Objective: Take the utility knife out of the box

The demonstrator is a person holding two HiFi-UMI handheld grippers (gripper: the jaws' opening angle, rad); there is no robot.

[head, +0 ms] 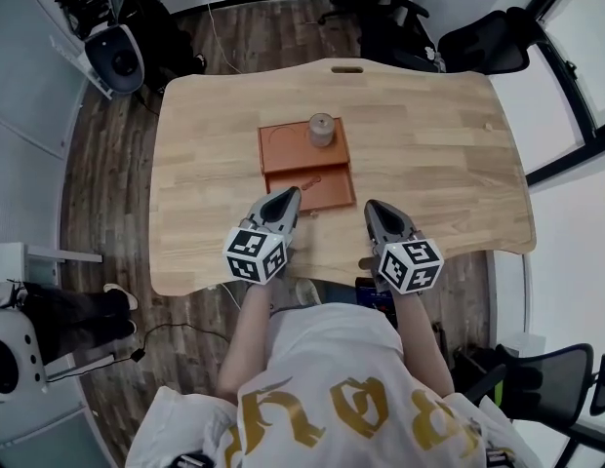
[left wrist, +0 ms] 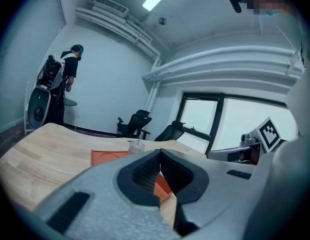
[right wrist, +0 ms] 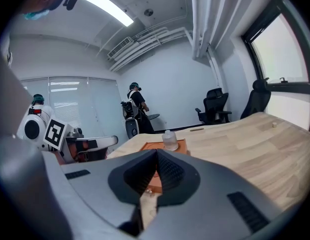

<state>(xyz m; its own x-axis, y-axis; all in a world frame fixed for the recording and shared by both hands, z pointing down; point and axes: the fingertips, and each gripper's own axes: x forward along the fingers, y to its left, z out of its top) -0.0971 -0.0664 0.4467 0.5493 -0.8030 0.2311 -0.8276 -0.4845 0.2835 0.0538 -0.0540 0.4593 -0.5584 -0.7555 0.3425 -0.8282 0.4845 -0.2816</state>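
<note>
At the table's near edge, the left gripper points its tips at the near-left corner of the orange box. Its jaws are pressed together with nothing between them. The cube it carries bears only black-and-white square markers, and no lettering can be read on it.

The box sits mid-table and is split into a far and a near compartment. A small clear bottle stands upright on its far part. A slim shape lies in the near compartment; it may be the utility knife, but it is too small to be sure.

Just right of the box, the right gripper is also clenched on nothing, its tips close to the box's near-right corner. Gold print on the person's white shirt cannot be read.

Only the head view looks down into the compartments. The left gripper view instead shows a standing person at the far left of the room and office chairs by the window. The right gripper view shows a small pale peg on the tabletop to the right.
</note>
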